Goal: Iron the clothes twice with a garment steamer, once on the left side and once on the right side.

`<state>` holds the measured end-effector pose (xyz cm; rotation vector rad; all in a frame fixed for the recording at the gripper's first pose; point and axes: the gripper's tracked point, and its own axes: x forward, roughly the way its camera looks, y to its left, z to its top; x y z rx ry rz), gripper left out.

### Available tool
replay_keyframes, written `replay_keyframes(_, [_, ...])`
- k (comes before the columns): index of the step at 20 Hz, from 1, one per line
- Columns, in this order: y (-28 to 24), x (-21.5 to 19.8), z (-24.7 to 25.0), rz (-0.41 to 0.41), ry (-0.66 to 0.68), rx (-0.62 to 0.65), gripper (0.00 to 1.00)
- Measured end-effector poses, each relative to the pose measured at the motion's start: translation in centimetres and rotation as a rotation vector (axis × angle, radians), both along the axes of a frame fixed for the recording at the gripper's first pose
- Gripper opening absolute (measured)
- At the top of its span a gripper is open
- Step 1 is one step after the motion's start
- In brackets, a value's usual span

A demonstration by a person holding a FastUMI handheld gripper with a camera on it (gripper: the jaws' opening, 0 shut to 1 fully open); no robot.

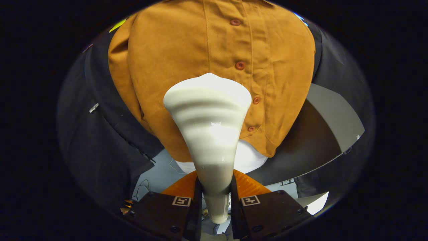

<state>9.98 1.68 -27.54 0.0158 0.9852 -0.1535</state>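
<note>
Clamping the white garment steamer [209, 134] by its narrow handle, the gripper [215, 197] holds its wide head against the far brown shirt [187, 50] (just left of the button row).

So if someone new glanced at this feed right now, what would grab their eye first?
Most likely the white steamer head, flaring wide from a narrow handle clamped between the gripper jaws and rising straight ahead of them. Right behind it hangs the orange-brown shirt, its button row running just right of the steamer's tip. Below the hem, a white form peeks out.
</note>
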Motion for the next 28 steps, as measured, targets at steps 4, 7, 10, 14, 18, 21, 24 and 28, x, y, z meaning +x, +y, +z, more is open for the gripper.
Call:
replay_keyframes(4, [-1.9, 1.4, 4.4, -0.019, -0.097, -0.012, 0.39])
replay_keyframes(7, [-3.5, 2.0, 8.0, -0.033, -0.169, -0.022, 0.39])
replay_keyframes(10, [-5.1, 2.6, 11.5, -0.037, -0.245, -0.035, 0.39])
replay_keyframes(14, [-7.1, 2.6, 16.5, -0.047, -0.356, -0.059, 0.39])
replay_keyframes(18, [-9.1, 2.2, 19.9, -0.07, -0.45, -0.082, 0.39])
replay_keyframes(21, [-9.9, 1.9, 22.6, -0.072, -0.515, -0.088, 0.39])
replay_keyframes(24, [-10.4, 1.6, 24.7, -0.069, -0.574, -0.093, 0.39])
replay_keyframes(28, [-10.6, 1.5, 27.1, -0.056, -0.649, -0.096, 0.39])
